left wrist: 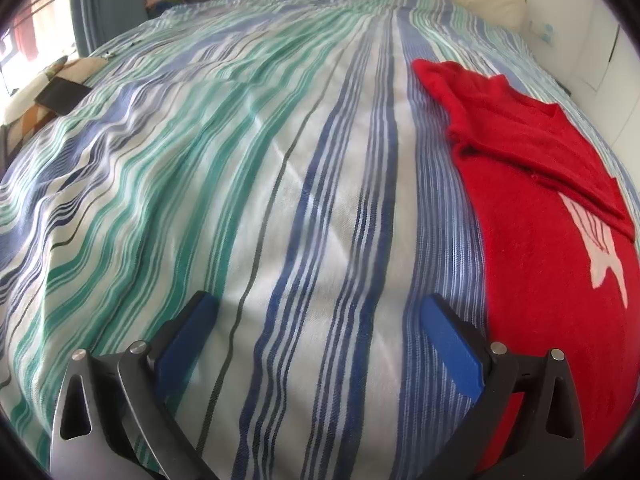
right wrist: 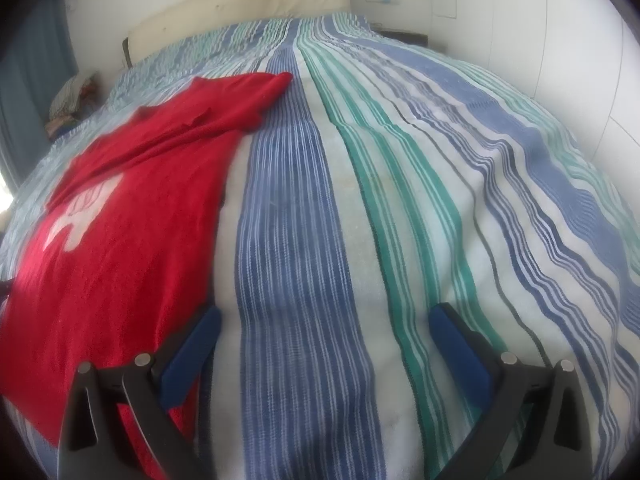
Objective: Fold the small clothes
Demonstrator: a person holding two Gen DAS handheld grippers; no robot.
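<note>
A small red shirt (left wrist: 548,240) with a white print lies flat on the striped bedspread (left wrist: 248,184), a sleeve folded across its upper part. In the left wrist view it fills the right side, and my left gripper (left wrist: 318,308) stands open over bare bedspread just left of its edge. In the right wrist view the red shirt (right wrist: 120,232) lies at the left. My right gripper (right wrist: 326,320) is wide open with nothing between its blue pads, its left finger (right wrist: 192,348) over the shirt's right edge.
The striped bedspread (right wrist: 400,200) covers a large bed with a cream headboard (right wrist: 240,0) at the far end. White wardrobe doors (right wrist: 560,40) run along the right. A dark phone (left wrist: 62,96) and cushions lie at the bed's left edge, near a blue curtain (left wrist: 108,4).
</note>
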